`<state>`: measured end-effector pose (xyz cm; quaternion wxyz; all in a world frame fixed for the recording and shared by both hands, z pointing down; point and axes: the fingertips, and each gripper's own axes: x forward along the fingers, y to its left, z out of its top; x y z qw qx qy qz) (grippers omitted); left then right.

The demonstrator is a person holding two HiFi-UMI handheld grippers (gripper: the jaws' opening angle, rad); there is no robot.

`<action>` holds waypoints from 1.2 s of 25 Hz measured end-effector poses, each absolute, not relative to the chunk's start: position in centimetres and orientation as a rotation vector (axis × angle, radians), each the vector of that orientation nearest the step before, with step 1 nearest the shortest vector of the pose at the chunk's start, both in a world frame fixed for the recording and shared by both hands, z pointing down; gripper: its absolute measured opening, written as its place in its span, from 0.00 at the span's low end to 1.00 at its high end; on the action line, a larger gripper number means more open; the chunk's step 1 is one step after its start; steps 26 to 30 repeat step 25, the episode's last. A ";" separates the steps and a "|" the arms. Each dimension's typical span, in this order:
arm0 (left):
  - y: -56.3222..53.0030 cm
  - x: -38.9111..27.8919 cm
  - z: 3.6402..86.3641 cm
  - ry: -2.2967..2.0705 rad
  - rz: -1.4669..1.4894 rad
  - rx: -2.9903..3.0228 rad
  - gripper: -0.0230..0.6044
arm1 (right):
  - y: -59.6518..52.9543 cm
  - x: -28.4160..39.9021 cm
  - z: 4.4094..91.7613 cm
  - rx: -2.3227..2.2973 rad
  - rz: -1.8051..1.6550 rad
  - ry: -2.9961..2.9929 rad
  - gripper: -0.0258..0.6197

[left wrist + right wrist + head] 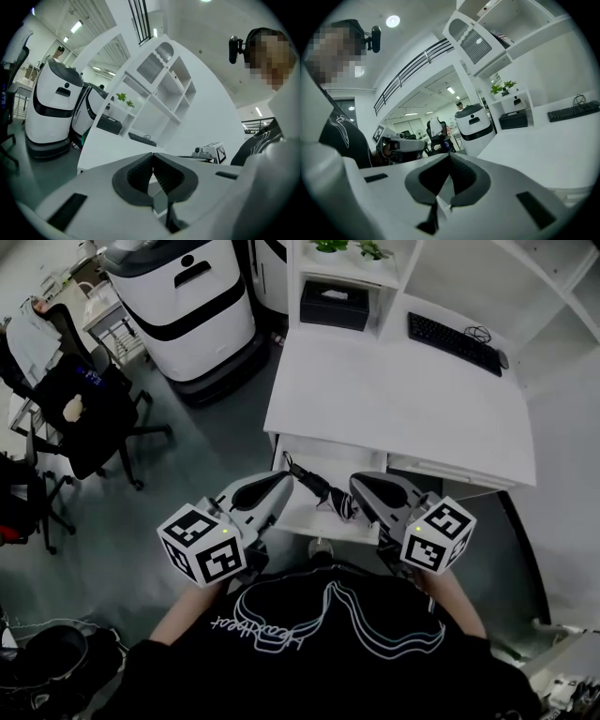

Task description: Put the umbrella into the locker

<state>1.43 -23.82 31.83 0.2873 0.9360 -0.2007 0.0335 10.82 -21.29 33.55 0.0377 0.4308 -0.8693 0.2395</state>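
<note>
Left gripper (279,481) and right gripper (362,487) are shown shut, empty. With the umbrella (330,499) laid in the open drawer (305,519) at the desk's (394,399) front edge, the drawer is best pushed squarely.

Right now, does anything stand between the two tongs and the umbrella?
Nothing visible does. The umbrella lies in the open drawer under the desk, in plain sight between the left tongs and right tongs, both shut.

Bright even overhead light; ceiling lamp (393,20) glares; soft shadows; gripper views fisheye, dark vignetted corners.
</note>
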 end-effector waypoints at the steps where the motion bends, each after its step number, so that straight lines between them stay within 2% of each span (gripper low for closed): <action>1: -23.7 1.4 31.6 -0.532 0.089 2.508 0.04 | -21.0 10.7 33.5 1.322 0.734 -2.666 0.04; 30: -21.9 2.3 33.7 -0.481 0.147 2.503 0.04 | -18.7 11.1 35.8 1.368 0.820 -2.640 0.04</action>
